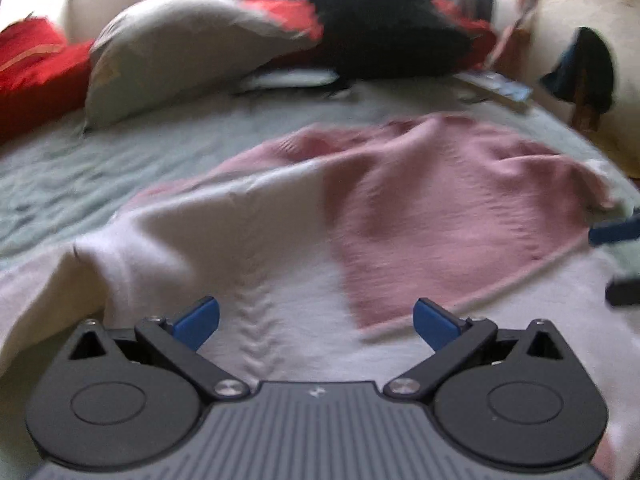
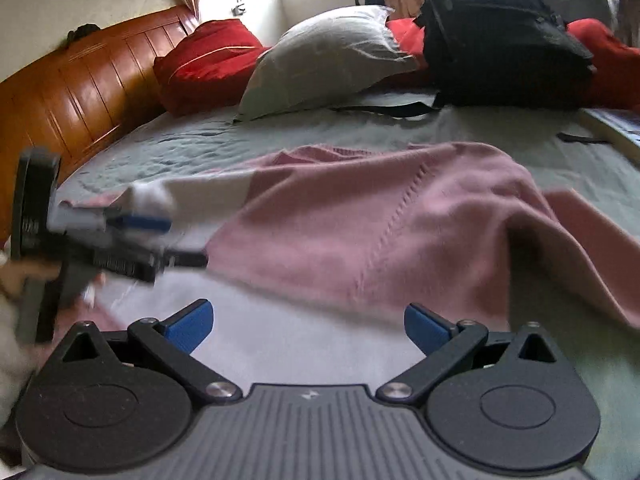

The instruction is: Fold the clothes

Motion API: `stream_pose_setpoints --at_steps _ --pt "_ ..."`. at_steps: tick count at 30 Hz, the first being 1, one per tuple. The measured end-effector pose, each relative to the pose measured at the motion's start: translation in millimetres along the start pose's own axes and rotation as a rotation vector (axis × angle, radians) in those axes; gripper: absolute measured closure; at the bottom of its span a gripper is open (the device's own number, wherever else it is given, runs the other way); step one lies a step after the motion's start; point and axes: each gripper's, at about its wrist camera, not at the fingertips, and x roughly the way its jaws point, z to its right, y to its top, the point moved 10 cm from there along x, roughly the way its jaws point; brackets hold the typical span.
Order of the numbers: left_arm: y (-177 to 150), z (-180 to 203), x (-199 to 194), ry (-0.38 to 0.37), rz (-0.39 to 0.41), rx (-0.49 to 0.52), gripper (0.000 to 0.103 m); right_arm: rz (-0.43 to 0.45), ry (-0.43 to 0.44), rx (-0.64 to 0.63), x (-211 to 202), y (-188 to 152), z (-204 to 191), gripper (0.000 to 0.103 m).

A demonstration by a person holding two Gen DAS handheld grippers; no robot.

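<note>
A pink and white knit sweater (image 1: 420, 200) lies partly folded on the pale green bed sheet (image 1: 100, 176); it also shows in the right wrist view (image 2: 380, 216). My left gripper (image 1: 316, 322) is open and empty, just above the sweater's white part. My right gripper (image 2: 306, 326) is open and empty over the white near edge. In the right wrist view the left gripper (image 2: 176, 240) shows blurred at the left, over the white part. The right gripper's blue fingers (image 1: 612, 232) show at the right edge of the left wrist view.
A grey pillow (image 2: 320, 60), red cushions (image 2: 208, 60) and a black backpack (image 2: 504, 36) lie at the far side of the bed. A wooden headboard (image 2: 72, 92) stands at the left. A book (image 2: 616, 128) lies at the right.
</note>
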Motion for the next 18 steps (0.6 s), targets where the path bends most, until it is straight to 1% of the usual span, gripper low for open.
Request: stream_pose_setpoints --at_steps 1,2,3,4,7,9,10,13,15,18 --pt "-1.3 -6.2 4.2 0.011 -0.005 -0.018 0.001 -0.042 -0.015 0.017 15.8 -1.1 7.4 0.0" --pt "-2.2 -9.2 4.3 0.003 -0.002 -0.031 0.001 -0.092 -0.031 0.035 31.8 -3.8 15.0 0.0" --pt "-4.4 -11.2 1.9 0.001 -0.006 -0.041 0.001 -0.111 -0.035 0.032 38.8 -6.5 17.8 0.0" --pt "-7.2 -13.1 -1.0 0.003 -0.014 -0.051 0.001 -0.122 -0.036 0.022 43.5 -9.3 19.4 0.0" --pt "-19.3 -14.9 -16.3 0.026 -0.042 -0.046 0.001 -0.175 -0.02 -0.057 43.3 -6.6 13.7 0.0" --pt "-23.7 -14.5 -26.9 0.021 -0.036 -0.042 0.001 -0.192 0.026 -0.048 44.6 6.2 11.8 0.0" --pt "-24.1 -12.2 -31.2 0.0 -0.027 -0.038 0.001 -0.191 0.06 -0.039 45.5 15.2 9.6 0.0" --pt "-20.6 -7.8 -34.1 -0.008 -0.01 -0.01 0.001 -0.179 0.141 -0.027 53.8 47.5 4.6 0.0" --pt "-20.1 -6.2 -30.0 -0.014 -0.008 0.01 0.001 -0.163 0.191 -0.035 63.2 70.0 -5.3 0.0" --pt "-25.6 -10.6 -17.9 -0.008 -0.029 -0.009 0.001 -0.157 0.275 -0.037 85.5 102.8 -12.5 0.0"
